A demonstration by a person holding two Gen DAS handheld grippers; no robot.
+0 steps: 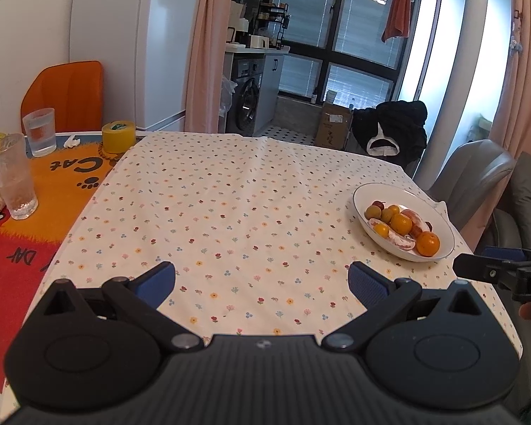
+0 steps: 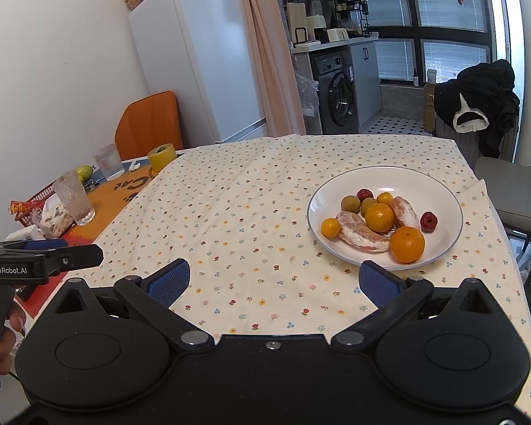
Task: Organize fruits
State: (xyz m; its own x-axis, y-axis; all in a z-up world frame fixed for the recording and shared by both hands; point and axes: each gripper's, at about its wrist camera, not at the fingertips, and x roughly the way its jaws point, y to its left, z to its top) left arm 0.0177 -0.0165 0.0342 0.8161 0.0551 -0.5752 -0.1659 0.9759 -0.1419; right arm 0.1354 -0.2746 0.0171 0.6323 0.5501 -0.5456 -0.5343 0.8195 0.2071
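On the floral tablecloth, fruit plate, both claws spread wide, pear only in right view

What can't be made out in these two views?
- Fruit under the pile in the plate: both views, covered by upper fruit.
- Right gripper: left view, cut by the frame edge.
- Small fruits: left view, too small to identify.
- Basket contents: right view, behind a glass.

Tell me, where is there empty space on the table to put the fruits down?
The flowered cloth is bare from the white plate across to the orange cat mat, and in front of both open claws. It is crowded on that mat: two glasses, yellow tape roll, a pear.
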